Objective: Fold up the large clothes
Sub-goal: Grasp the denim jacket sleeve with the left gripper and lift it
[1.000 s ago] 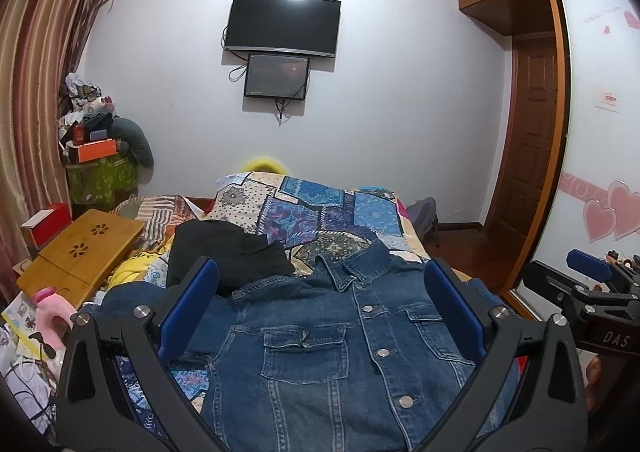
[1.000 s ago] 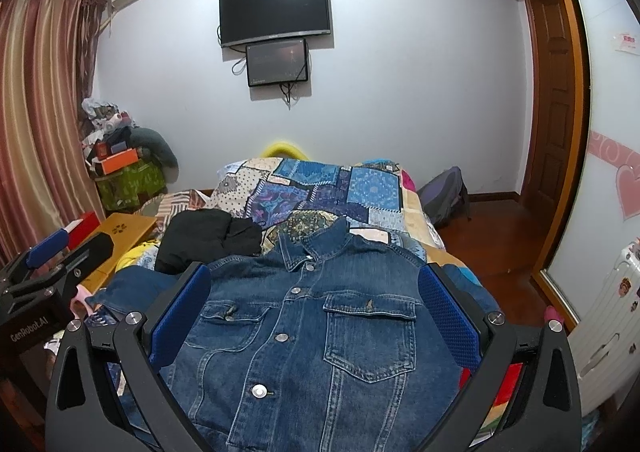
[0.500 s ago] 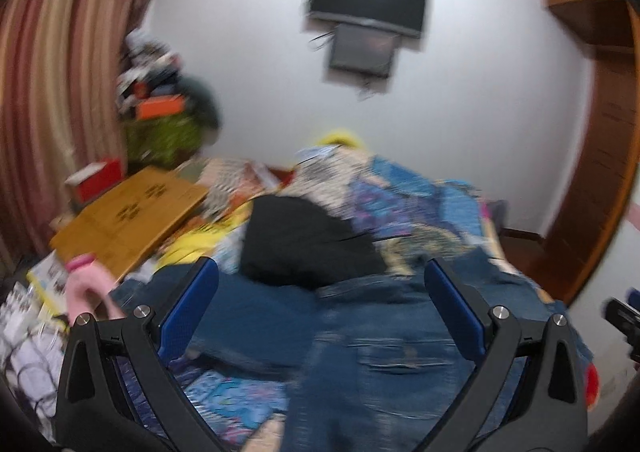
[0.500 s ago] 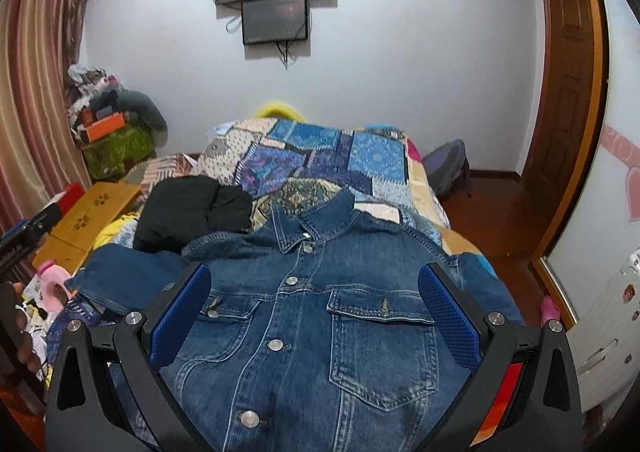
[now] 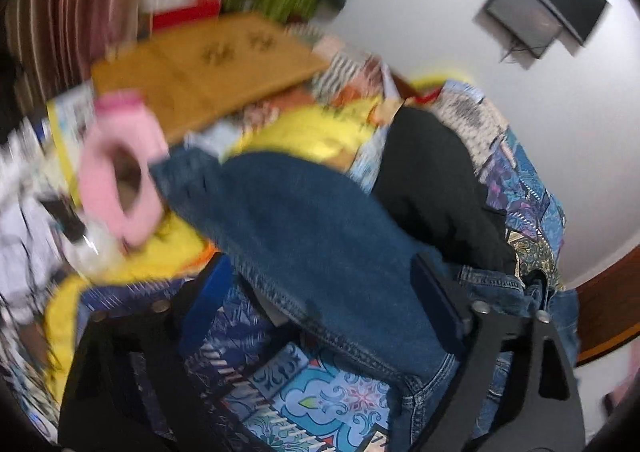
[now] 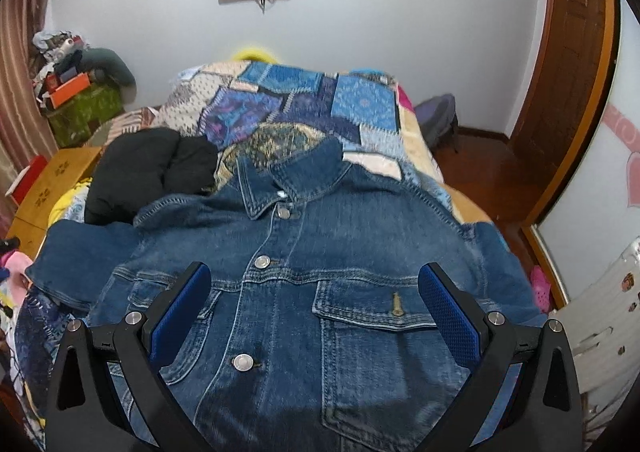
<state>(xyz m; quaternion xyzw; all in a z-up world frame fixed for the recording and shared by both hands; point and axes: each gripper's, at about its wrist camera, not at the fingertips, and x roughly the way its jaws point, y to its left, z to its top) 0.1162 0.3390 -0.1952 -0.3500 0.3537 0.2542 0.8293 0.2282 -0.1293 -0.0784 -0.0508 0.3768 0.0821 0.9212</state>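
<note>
Our denim jacket lies face up on the quilt, buttoned, collar toward the far wall, its long axis running away from us. Our right gripper hovers open above its chest. Our left gripper has swung from the jacket's front to its left sleeve, jaws just narrowing yet still apart astride the sleeve.

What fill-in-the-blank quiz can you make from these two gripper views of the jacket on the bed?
1. The denim jacket lies with its ____ side up, buttons showing.
2. Beside the jacket's collar lies a bundled garment coloured ____.
3. The left gripper has its jaws around the jacket's ____.
4. The right gripper is ____, holding nothing.

Missing words: front; black; sleeve; open
</note>
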